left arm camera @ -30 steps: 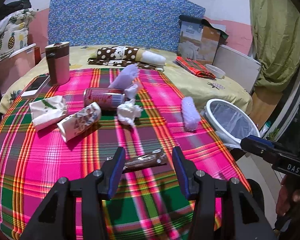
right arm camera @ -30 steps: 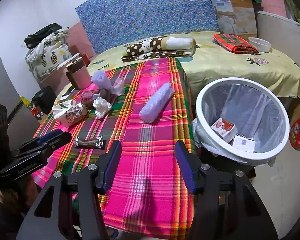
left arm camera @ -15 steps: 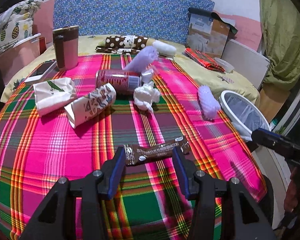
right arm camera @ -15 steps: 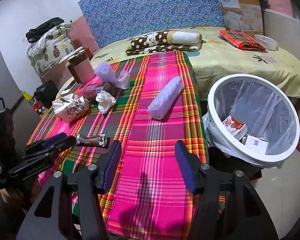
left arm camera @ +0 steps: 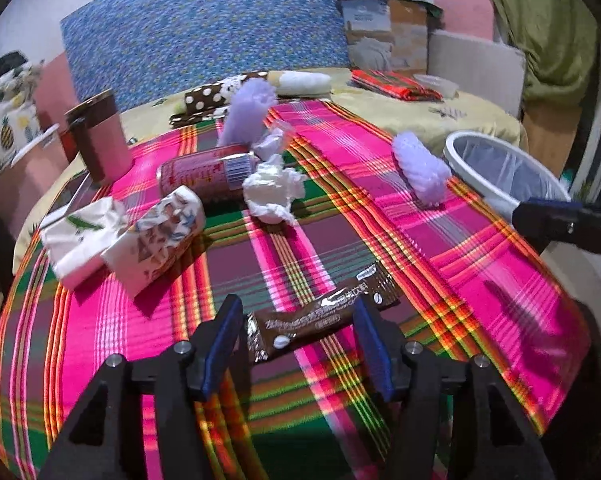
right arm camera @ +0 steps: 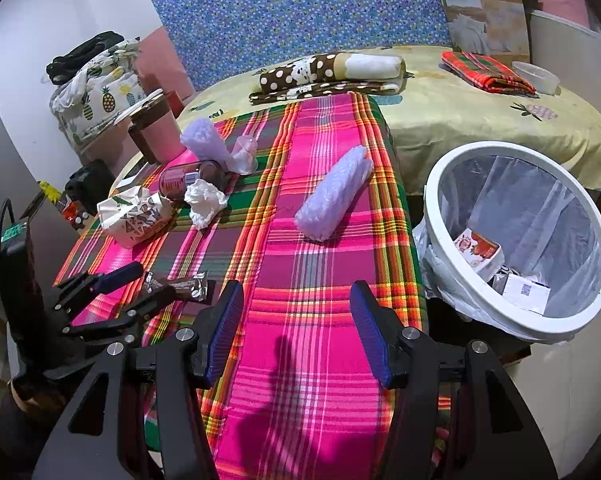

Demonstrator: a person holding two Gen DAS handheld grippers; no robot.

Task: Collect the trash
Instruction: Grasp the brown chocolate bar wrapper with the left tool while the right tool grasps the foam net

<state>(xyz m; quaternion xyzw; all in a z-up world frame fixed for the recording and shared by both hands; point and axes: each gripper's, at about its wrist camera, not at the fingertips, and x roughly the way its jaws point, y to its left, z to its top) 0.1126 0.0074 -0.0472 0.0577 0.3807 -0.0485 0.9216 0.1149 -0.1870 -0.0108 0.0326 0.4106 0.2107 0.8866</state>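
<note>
A brown snack wrapper [left arm camera: 320,314] lies on the pink plaid cloth [left arm camera: 440,248]. My left gripper [left arm camera: 296,340] is open with its jaws on either side of the wrapper, which also shows in the right wrist view [right arm camera: 180,282]. Further back lie a crumpled white tissue [left arm camera: 272,192], a red can [left arm camera: 204,170], patterned paper packs [left arm camera: 156,232] and two lilac rolls [left arm camera: 420,168]. My right gripper [right arm camera: 296,332] is open and empty above the cloth's near edge. The white bin [right arm camera: 516,240] stands to its right with cartons inside.
A brown and pink tumbler [left arm camera: 96,136] stands at the cloth's far left. Behind is a yellow bedspread [right arm camera: 480,112] with a polka-dot roll, a folded red cloth and a small bowl. A cardboard box leans on the blue headboard.
My left gripper has moved forward and down, so the brown wrapper now sits between its open jaws. My right gripper shifted slightly nearer the cloth.
</note>
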